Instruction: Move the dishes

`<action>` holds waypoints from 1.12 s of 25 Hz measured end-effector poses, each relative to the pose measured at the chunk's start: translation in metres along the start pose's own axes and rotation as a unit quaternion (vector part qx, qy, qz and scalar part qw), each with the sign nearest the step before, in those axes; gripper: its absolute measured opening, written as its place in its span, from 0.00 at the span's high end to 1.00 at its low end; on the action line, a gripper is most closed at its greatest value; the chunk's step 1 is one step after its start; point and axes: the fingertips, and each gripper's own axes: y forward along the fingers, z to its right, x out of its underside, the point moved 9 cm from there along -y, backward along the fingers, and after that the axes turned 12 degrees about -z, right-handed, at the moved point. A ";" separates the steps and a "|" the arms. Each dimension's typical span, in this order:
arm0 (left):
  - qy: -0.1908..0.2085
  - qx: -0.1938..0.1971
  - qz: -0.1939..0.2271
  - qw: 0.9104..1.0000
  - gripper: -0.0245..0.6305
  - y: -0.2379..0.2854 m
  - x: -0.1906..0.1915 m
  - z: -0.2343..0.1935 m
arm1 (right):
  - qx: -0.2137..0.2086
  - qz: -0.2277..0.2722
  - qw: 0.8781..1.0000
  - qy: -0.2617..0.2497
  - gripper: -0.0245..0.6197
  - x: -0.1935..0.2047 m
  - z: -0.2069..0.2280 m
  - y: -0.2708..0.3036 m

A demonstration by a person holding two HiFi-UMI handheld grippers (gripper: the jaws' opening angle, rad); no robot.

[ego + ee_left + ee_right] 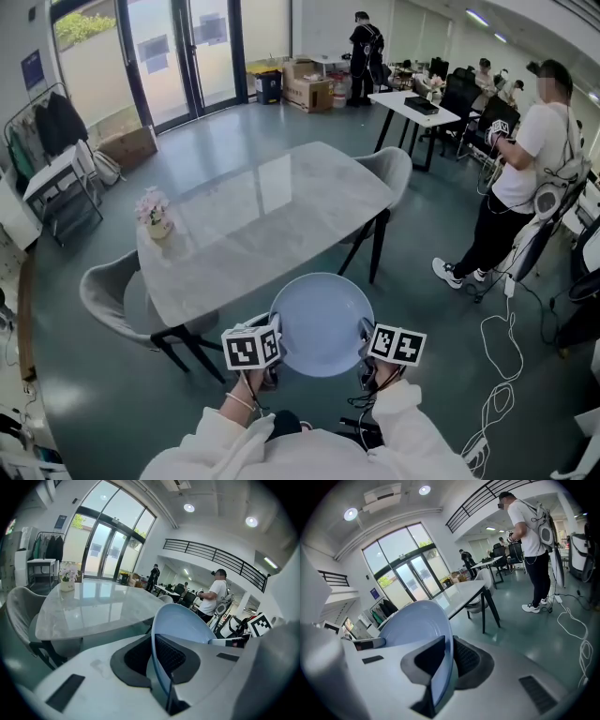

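A pale blue plate (321,323) hangs in the air just short of the counter (281,202). The left gripper (274,330) has its fingers clamped on the plate's left rim and the right gripper (364,336) on the opposite rim, likely to share the weight and keep it steady.

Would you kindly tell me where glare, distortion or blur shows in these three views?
Head view: window glare on the table, a mosaic patch over the standing person. Left gripper view: fisheye bending, dark corners, the plate rim soft up close. Right gripper view: same fisheye, ceiling lights blown out.
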 end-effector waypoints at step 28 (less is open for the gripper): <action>0.014 0.020 -0.026 0.999 0.92 0.088 -0.074 -0.013 | 0.018 -0.003 0.999 0.034 0.80 -0.075 0.029 0.062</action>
